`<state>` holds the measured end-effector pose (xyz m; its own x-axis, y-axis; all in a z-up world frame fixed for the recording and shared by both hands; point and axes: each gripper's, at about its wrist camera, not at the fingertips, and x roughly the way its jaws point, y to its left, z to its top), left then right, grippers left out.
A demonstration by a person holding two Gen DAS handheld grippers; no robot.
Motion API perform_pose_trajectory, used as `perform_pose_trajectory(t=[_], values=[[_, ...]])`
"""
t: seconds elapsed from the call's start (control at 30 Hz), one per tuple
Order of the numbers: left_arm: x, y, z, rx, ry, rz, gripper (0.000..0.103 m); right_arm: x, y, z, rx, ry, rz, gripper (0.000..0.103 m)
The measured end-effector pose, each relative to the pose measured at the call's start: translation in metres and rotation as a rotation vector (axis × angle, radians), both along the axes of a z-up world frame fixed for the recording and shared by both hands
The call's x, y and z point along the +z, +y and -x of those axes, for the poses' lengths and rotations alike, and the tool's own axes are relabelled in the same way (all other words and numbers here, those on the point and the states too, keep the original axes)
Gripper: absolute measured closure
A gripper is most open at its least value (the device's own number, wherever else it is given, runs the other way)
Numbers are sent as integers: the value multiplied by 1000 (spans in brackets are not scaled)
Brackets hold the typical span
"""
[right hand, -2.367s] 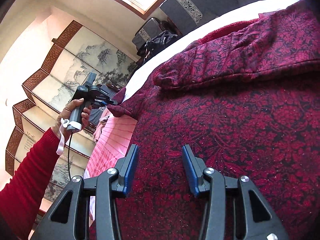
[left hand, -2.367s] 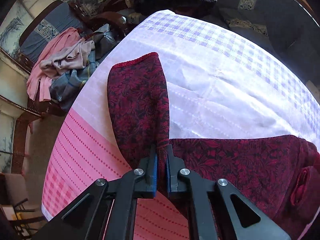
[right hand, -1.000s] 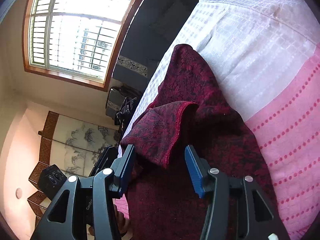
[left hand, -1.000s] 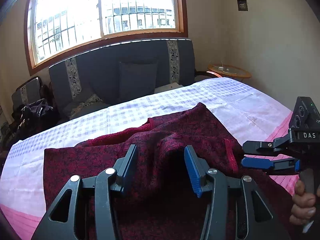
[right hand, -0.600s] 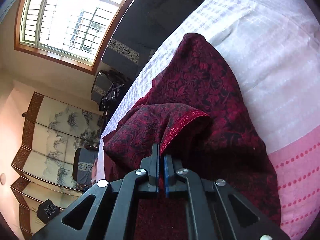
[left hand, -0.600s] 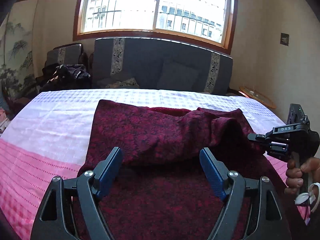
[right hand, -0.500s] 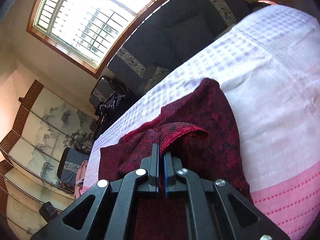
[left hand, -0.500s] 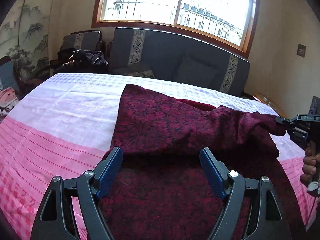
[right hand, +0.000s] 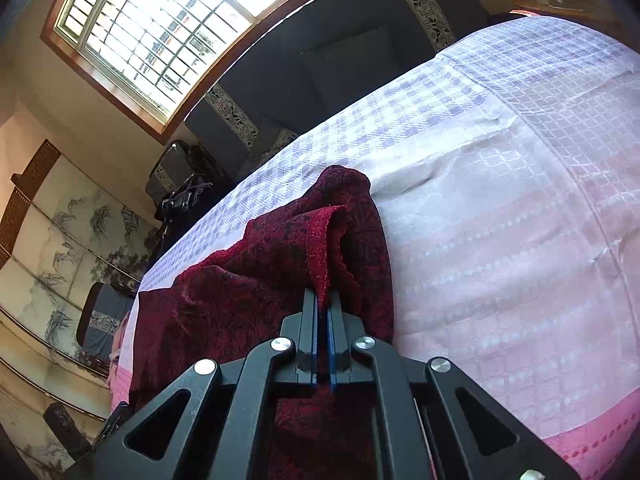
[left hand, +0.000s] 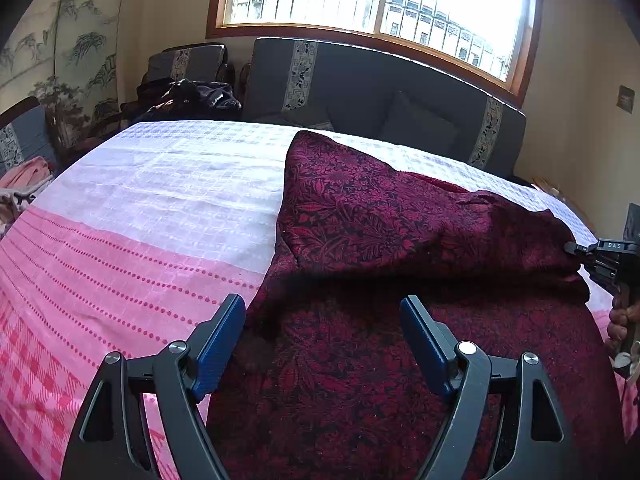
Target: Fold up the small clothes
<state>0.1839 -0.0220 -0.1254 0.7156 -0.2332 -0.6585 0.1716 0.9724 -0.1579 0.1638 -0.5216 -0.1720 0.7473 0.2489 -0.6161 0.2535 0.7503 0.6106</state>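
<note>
A dark red floral garment (left hand: 380, 280) lies on the bed, with one sleeve folded across its body. My left gripper (left hand: 322, 336) is open and empty, low over the garment's near part. My right gripper (right hand: 323, 300) is shut on the sleeve's cuff edge (right hand: 322, 240) and holds it stretched out at the garment's right side. The right gripper also shows at the right edge of the left wrist view (left hand: 576, 250), pinching the sleeve end. The garment (right hand: 248, 280) bunches up ahead of the right jaws.
The bed sheet (left hand: 160, 184) is white with lilac checks at the back and pink at the front. A dark sofa (left hand: 380, 92) stands behind the bed under a window. A dark bag (left hand: 188, 96) sits on a chair at back left. Pink clothes (left hand: 24, 176) lie at far left.
My left gripper let go of the sleeve and opened wide over the garment. My right gripper shut on the cuff and pulled the sleeve out to the right.
</note>
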Motion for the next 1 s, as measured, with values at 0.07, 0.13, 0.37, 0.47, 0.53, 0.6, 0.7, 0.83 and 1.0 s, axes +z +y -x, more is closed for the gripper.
perform_pose_trajectory(t=[0.07, 0.13, 0.37, 0.47, 0.53, 0.6, 0.7, 0.83, 1.0], values=[[-1, 2, -2, 11, 12, 6, 23, -4, 0, -1, 1, 17, -3, 97], [-3, 4, -5, 24, 29, 19, 23, -7, 5, -3, 13, 29, 16, 97], [-11, 17, -13, 66, 95, 64, 23, 2, 10, 1, 3, 32, 50, 95], [-12, 15, -13, 61, 97, 58, 23, 24, 18, 25, -15, -21, 55, 94], [-12, 14, -14, 51, 104, 51, 23, 40, 32, 47, 10, -43, 109, 94], [-9, 11, -12, 25, 94, 58, 23, 50, 47, 73, 57, -68, 141, 94], [-4, -1, -13, -16, 82, 24, 23, 55, 61, 110, 88, -84, 152, 92], [-2, -8, -28, -31, 116, 51, 23, 46, 69, 139, 92, -76, 121, 91], [-14, 6, -57, 35, 194, 95, 23, 35, 73, 149, 93, -66, 66, 91]])
